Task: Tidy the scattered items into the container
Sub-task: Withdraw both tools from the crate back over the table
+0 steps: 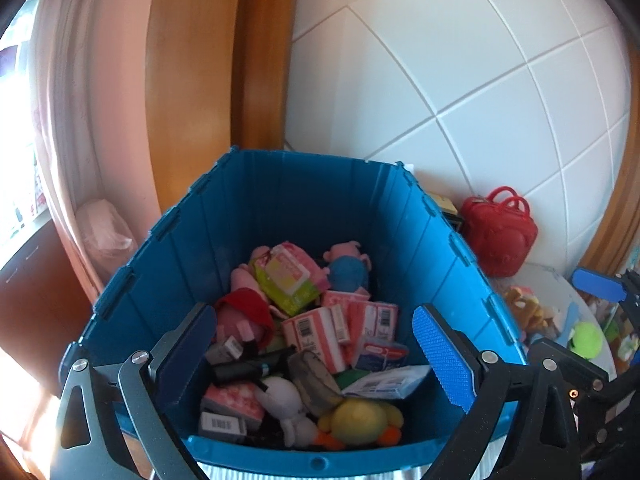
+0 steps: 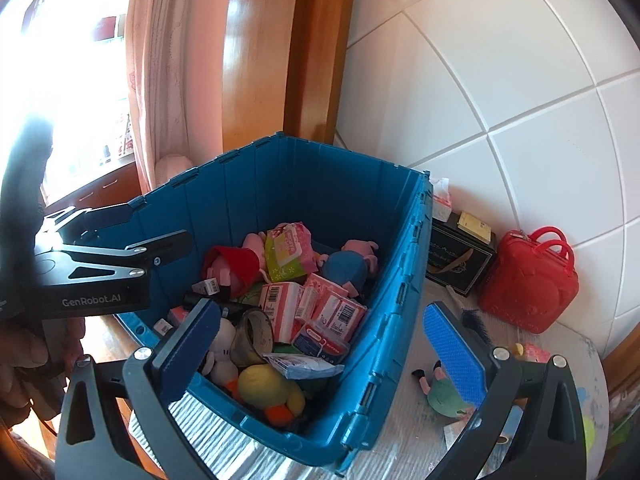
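A blue plastic bin (image 1: 256, 216) holds plush toys, pink striped boxes (image 1: 316, 332), a yellow duck plush (image 1: 360, 420) and a white plush (image 1: 286, 404). My left gripper (image 1: 316, 356) hangs open over the bin's near end, with nothing between its pads. In the right wrist view the bin (image 2: 384, 320) sits left of centre. My right gripper (image 2: 322, 354) is open and empty, straddling the bin's near right wall. The left gripper (image 2: 148, 232) shows open above the bin's left wall. One blue pad (image 1: 596, 286) of the right gripper shows at the far right.
On the round table right of the bin lie a red case (image 2: 528, 284), a black box (image 2: 460, 258), a black brush (image 2: 476, 324), a small doll in green (image 2: 444, 392) and a green ball (image 1: 586, 340). A tiled wall stands behind. A hand (image 2: 24, 360) holds the left gripper.
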Tool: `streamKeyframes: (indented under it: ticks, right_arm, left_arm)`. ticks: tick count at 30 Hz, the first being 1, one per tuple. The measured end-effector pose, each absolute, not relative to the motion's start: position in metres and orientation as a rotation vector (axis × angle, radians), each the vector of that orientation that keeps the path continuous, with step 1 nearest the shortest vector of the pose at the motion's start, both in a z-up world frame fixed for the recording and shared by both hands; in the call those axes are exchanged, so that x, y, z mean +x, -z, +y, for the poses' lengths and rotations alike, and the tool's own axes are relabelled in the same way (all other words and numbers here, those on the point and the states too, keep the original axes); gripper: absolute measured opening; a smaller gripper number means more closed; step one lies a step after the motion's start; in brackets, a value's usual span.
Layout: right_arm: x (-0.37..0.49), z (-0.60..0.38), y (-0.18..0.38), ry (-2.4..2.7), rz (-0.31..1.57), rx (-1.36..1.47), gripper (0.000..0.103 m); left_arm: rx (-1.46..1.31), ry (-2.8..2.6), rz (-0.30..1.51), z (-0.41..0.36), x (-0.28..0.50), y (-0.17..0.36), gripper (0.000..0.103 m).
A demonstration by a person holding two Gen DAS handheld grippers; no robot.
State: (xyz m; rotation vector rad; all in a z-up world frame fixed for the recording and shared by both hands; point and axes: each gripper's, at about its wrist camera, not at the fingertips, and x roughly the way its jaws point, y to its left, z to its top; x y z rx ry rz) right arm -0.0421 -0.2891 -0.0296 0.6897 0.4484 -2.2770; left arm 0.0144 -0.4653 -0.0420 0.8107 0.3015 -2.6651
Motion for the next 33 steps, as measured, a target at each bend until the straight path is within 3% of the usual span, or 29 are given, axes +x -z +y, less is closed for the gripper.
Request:
streamKeyframes:
  ticks: [17,33]
  right_arm:
    - [-0.064,-0.116,0.037,2.452,0.299,0.807,0.103]
    - [-0.088,0.082,0.073,2.652,0.195,1.035,0.103]
  left_arm:
    - [0.882,2.841,0.132,-0.3,-0.031,0.027,0.1]
    - [1.156,2.907,0.07,-0.144,-0.09,0.075,0.1]
